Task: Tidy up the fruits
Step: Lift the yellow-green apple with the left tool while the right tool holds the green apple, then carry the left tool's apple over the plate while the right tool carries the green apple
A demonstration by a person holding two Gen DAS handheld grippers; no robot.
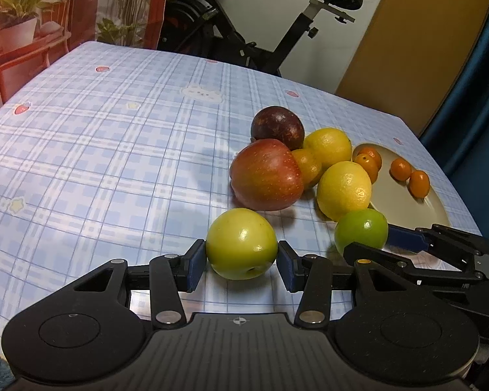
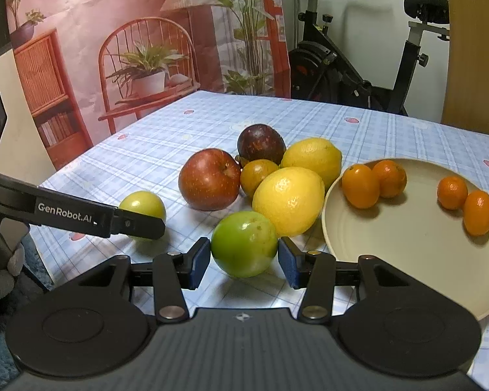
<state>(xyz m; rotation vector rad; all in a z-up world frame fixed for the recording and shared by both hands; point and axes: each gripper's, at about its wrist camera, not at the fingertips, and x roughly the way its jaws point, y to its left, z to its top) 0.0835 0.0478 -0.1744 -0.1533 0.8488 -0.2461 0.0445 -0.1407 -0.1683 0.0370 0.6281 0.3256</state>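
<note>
At the lower middle of each wrist view, the left hand-held gripper [image 1: 241, 262] clamps a yellow-green fruit [image 1: 241, 242] and the right hand-held gripper [image 2: 244, 257] a green one [image 2: 244, 242], both resting on the counter [image 1: 114, 130]; I'd lift them straight up, clear of the lemons [image 2: 288, 200], toward the plate [image 2: 407, 260].

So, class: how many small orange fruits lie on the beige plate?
4. Two touch near the plate's left rim; two touch toward its right side. None seem hidden.
</note>
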